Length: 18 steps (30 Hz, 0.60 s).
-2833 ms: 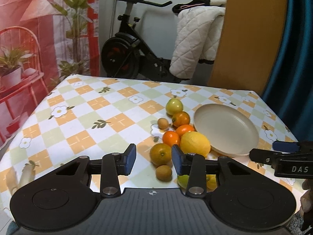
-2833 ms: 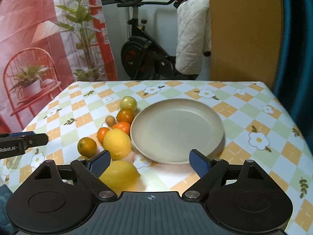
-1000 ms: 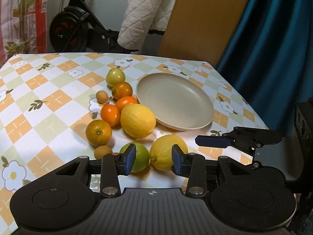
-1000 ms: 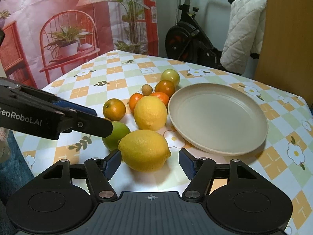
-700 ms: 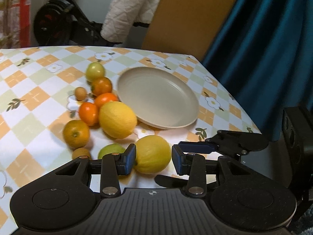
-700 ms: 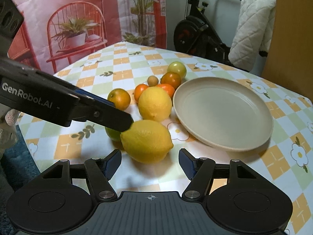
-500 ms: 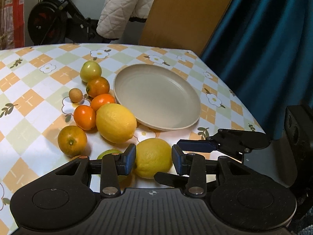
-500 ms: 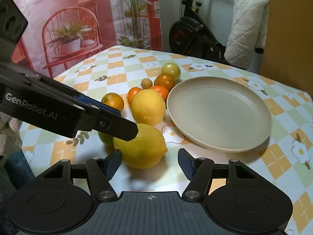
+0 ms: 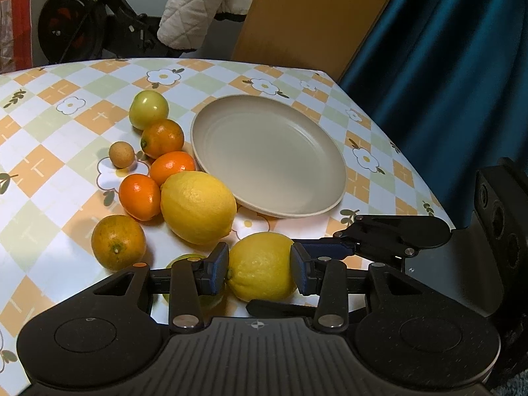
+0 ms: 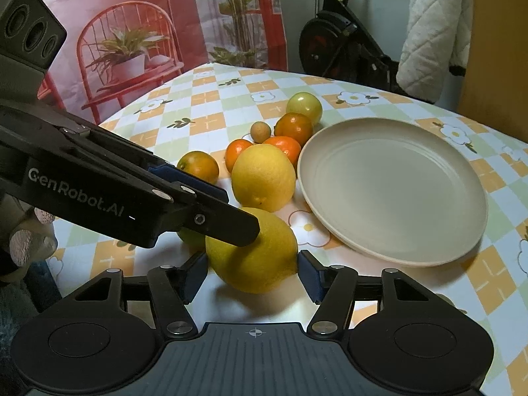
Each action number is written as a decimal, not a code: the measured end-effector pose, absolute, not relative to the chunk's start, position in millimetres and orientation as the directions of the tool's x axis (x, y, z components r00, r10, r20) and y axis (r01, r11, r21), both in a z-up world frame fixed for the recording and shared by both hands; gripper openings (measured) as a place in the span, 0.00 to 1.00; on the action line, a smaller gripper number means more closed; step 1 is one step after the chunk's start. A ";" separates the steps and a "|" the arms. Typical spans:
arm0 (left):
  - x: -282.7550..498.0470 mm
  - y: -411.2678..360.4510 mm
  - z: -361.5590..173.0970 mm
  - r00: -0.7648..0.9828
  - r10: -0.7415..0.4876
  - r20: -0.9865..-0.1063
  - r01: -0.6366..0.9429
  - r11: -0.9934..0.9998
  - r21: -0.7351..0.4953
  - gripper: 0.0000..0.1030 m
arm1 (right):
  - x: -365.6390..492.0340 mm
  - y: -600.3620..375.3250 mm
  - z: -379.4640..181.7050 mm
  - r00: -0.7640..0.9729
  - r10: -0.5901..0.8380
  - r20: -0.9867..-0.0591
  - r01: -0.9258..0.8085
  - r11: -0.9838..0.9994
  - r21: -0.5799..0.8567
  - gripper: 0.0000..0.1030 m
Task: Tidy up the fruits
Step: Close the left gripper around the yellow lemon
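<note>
Step in hand: grasping near lemon [image 9: 260, 265] on tabletop [image 9: 49, 171], just short of plate [image 9: 267, 151]. Left gripper [image 9: 260, 265] pads touching lemon's ends, opening slightly; right gripper [image 10: 252, 272] closing around same lemon, pads not yet pressing. Next: firm grip, lift, carry to plate.

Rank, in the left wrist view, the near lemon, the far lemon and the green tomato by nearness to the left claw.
1. Near lemon: between the left claw's pads.
2. Far lemon: just beyond, left of the plate.
3. Green tomato: farthest, at the row's back end.
</note>
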<state>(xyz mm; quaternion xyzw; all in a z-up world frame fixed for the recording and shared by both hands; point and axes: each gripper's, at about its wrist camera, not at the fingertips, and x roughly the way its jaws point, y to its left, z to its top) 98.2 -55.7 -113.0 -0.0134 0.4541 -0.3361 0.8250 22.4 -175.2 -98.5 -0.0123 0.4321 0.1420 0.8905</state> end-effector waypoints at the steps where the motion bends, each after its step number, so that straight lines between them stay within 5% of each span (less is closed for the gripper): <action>1: 99.3 -56.6 -113.5 0.357 -0.569 -0.741 0.544 0.771 -0.330 0.43 | 23.1 -175.7 -99.1 0.584 0.243 -0.775 -0.261 0.960 0.105 0.54; 18: 102.3 -68.4 -120.0 0.346 -0.553 -0.758 0.558 0.770 -0.308 0.55 | 22.6 -184.2 -100.8 0.584 0.270 -0.766 -0.215 0.961 0.175 0.54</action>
